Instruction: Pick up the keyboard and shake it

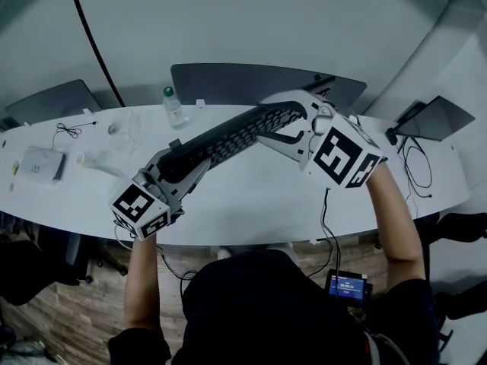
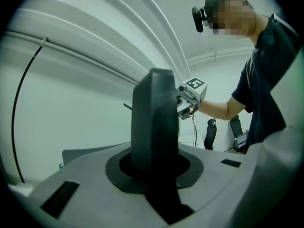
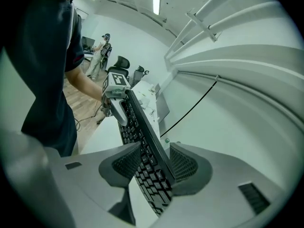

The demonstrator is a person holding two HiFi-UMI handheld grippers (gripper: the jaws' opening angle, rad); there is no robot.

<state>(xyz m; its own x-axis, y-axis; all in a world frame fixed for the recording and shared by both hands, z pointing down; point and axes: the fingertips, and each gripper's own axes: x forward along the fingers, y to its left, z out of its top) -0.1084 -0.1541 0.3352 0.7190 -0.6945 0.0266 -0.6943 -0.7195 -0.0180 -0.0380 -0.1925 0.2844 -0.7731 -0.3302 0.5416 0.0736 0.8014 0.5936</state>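
A black keyboard (image 1: 228,139) hangs tilted above the white desk (image 1: 259,200), its right end higher than its left. My left gripper (image 1: 179,169) is shut on the keyboard's left end; in the left gripper view the keyboard (image 2: 154,122) stands edge-on, clamped in the left gripper (image 2: 154,167). My right gripper (image 1: 285,120) is at the raised right end. In the right gripper view the keyboard (image 3: 142,137) runs between the spread pads of the right gripper (image 3: 154,167), with a gap on the key side. The left gripper (image 3: 116,87) shows at the far end.
A water bottle (image 1: 174,106) stands at the desk's back edge. A white box (image 1: 42,164) and a coiled cable (image 1: 68,131) lie at the left. Dark screens (image 1: 437,116) and cables sit at the right. A dark grey panel (image 1: 251,82) rises behind the desk.
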